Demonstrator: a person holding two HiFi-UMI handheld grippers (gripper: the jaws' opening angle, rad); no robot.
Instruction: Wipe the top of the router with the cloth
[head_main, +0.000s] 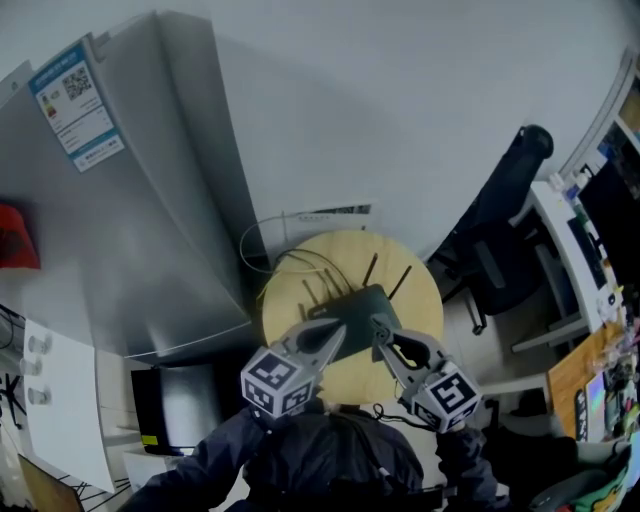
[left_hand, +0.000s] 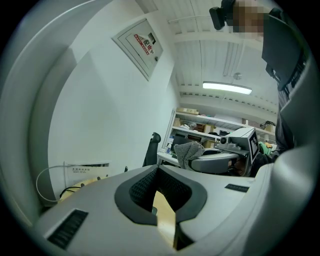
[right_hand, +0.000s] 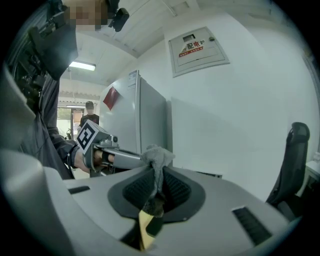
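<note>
Above a black router (head_main: 358, 303) on a round wooden counter (head_main: 422, 292), the right claw (head_main: 378, 332) clamps a grey cloth (right_hand: 158, 156), while the left claw (head_main: 337, 334) is closed and empty.

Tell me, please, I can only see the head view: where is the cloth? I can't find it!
Observer: The grey cloth is pinched between the fingers of the right gripper. The right gripper view shows it.
Operator: Is the other one holding something too?
Observer: No. The left gripper has its fingers together with nothing between them.
Operator: Is anyone else in the room?
Observer: Yes, the right gripper view shows a person standing far back.
</note>
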